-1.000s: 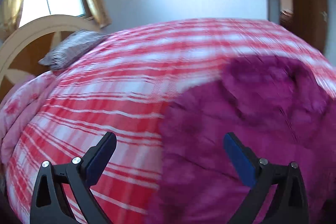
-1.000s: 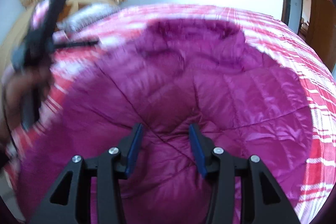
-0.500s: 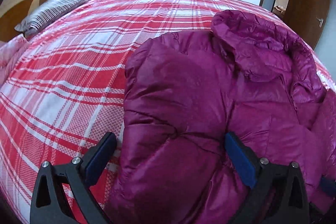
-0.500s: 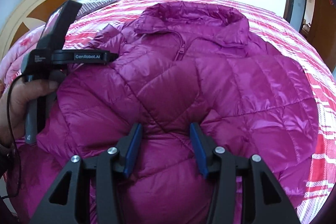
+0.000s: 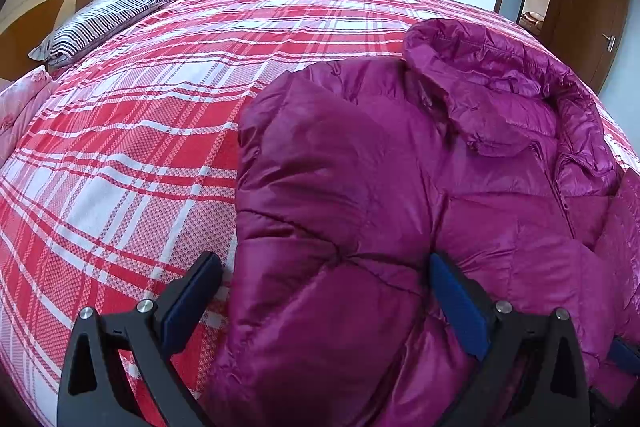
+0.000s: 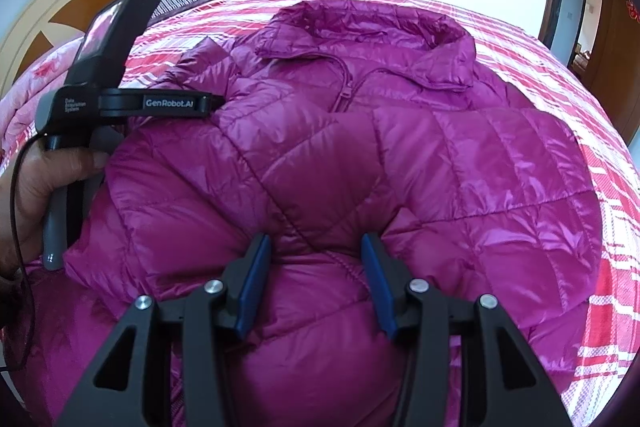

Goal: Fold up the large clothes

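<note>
So the magenta puffer jacket (image 6: pixel 400 155) lies zipped on the red plaid bed (image 5: pixel 132 155), collar toward the far wall. The right tool (image 6: pixel 316 279) pinches a puffy fold near the hem, while the left tool (image 5: pixel 320 307) sits spread wide around the sleeve edge, not squeezing. Only the right view shows the hand (image 6: pixel 36 195) holding it; only the left shows the striped pillow (image 5: pixel 96 23). The hem's cut off below.
</note>
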Motion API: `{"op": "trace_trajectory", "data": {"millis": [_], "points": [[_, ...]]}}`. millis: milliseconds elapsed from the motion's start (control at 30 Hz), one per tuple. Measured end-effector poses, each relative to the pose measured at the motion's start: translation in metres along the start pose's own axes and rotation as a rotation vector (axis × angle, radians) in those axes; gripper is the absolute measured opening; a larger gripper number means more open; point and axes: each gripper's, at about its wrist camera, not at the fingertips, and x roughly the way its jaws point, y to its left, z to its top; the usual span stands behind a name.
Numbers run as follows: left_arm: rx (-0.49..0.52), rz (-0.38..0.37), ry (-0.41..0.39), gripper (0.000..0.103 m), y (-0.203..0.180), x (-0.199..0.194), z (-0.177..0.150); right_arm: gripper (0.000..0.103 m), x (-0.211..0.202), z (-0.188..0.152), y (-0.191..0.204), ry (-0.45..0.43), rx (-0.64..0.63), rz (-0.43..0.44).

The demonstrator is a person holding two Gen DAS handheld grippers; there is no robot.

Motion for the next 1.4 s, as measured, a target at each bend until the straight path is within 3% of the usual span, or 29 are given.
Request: {"op": "trace_trajectory", "data": {"millis": [433, 600, 733, 800, 933, 1067, 1167, 1267, 1400], "points": [[-0.005, -0.008, -0.003, 0.102, 0.001, -0.002, -0.001, 0.051, -0.001, -0.002, 0.003, 0.0, -0.015, -0.021], [-0.006, -0.007, -0.004, 0.102, 0.002, -0.002, -0.001, 0.05, -0.019, 0.015, 0.007, 0.064, -0.027, -0.032], [-0.003, -0.004, -0.005, 0.102, 0.001, -0.002, -0.001, 0.052, -0.057, 0.044, 0.01, -0.086, 0.019, 0.004], [-0.002, -0.002, -0.005, 0.102, 0.002, -0.002, 0.0, 0.052, -0.05, 0.057, 0.02, -0.085, -0.015, 0.005], [0.0, 0.0, -0.006, 0.102, 0.002, -0.002, -0.001, 0.047, 0.008, 0.053, 0.032, 0.035, -0.08, 0.019], [-0.008, -0.011, -0.004, 0.102, 0.001, -0.003, 0.0, 0.047, 0.023, 0.039, 0.025, 0.018, -0.069, 0.048], [-0.018, -0.061, 0.015, 0.102, 0.007, -0.006, 0.003, 0.047, 0.026, 0.029, 0.019, -0.009, -0.075, 0.077], [0.036, -0.073, -0.027, 0.102, 0.006, -0.027, 0.018, 0.047, 0.023, 0.025, 0.022, -0.025, -0.075, 0.075], [0.059, -0.154, -0.137, 0.102, 0.0, -0.055, 0.069, 0.048, 0.021, 0.026, 0.024, -0.05, -0.076, 0.076]]}}
